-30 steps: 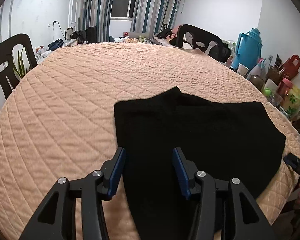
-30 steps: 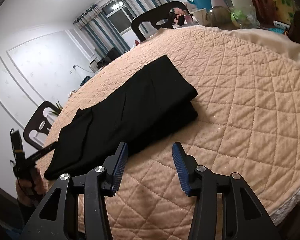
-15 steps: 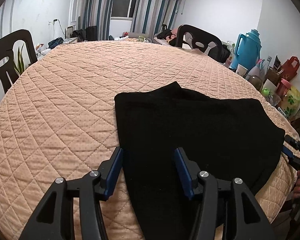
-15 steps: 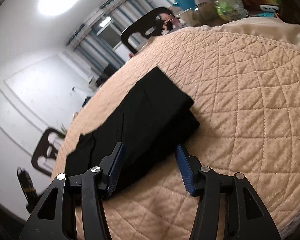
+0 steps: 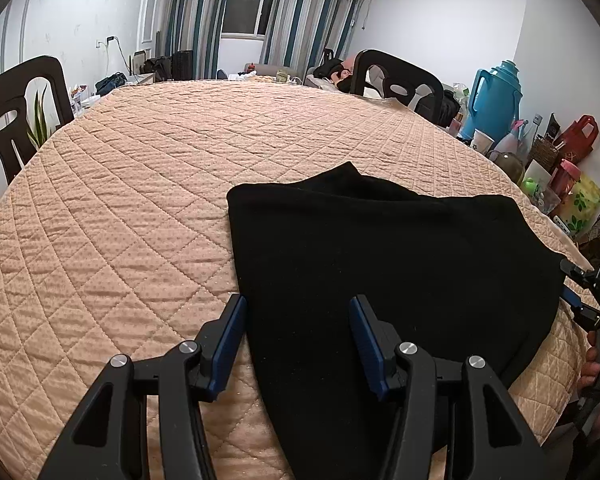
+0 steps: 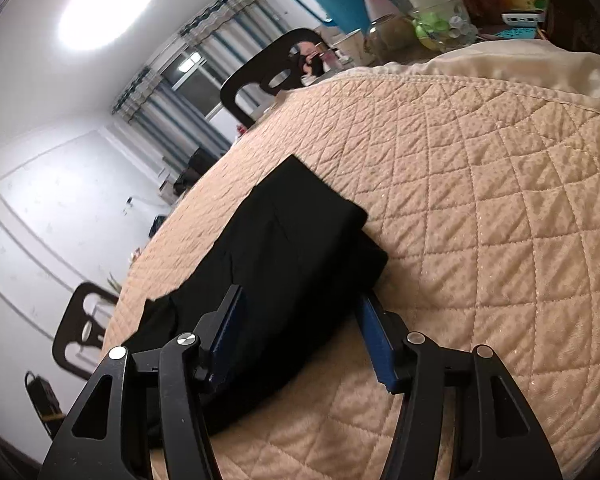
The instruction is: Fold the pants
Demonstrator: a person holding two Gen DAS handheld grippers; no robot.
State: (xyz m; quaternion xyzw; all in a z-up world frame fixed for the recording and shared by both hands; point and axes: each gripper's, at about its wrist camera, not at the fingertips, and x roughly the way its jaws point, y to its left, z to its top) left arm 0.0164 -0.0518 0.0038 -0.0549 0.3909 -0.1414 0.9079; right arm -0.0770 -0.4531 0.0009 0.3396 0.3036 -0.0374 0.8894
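Black pants [image 5: 380, 264] lie folded lengthwise on a round table with a peach quilted cover [image 5: 120, 200]. My left gripper [image 5: 296, 320] is open and empty, low over the pants' near left edge. In the right wrist view the pants [image 6: 292, 248] run away to the left. My right gripper [image 6: 300, 320] is open, tilted, with its fingers astride the near folded end of the pants. Its tip also shows in the left wrist view [image 5: 580, 292] at the pants' right end.
Black chairs stand at the far right [image 5: 392, 76] and the left [image 5: 16, 108]. A blue thermos jug [image 5: 496, 100], cups, jars and bags crowd a side surface on the right. The table edge [image 6: 500, 84] runs near the right gripper.
My right gripper has moved in toward the pants and tilted, so its fingers now straddle the folded end. My left gripper has edged slightly forward over the pants' left edge.
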